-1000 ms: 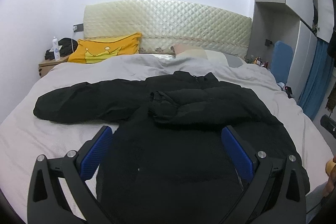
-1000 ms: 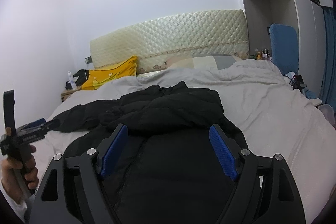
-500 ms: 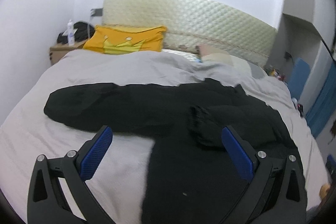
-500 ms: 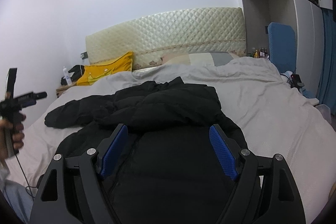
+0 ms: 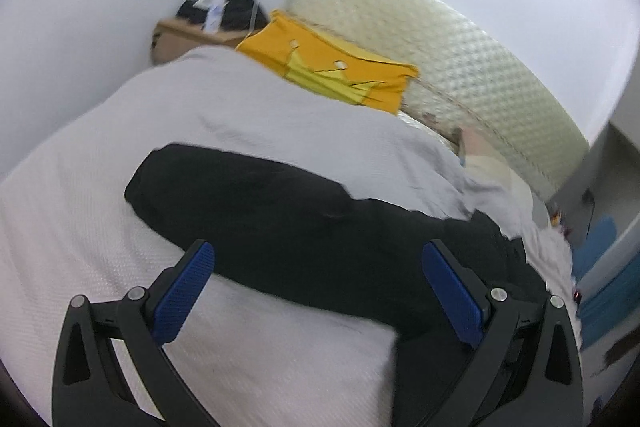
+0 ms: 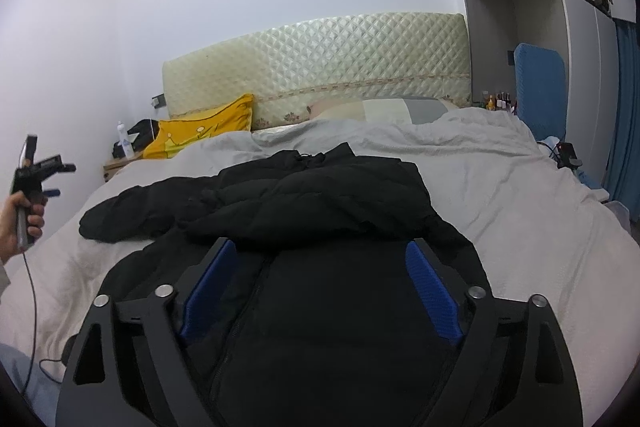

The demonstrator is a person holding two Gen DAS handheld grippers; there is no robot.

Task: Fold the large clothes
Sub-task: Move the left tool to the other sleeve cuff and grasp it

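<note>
Bed (image 6: 520, 195) | right view: whole jacket (image 6: 320, 195) | left view: one sleeve (image 5: 248, 203)

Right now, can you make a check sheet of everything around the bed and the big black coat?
Surface: bed with grey cover.
Job's things: black jacket lies flat, one sleeve stretched out sideways.
Clutter: yellow pillow; bottle on nightstand.
Grippers: left gripper open above the sleeve; right gripper open over the jacket, jaws just widened, nothing held.
Cables: thin cord hanging from the left hand's tool.
Surroundings: quilted headboard, wardrobe.
</note>
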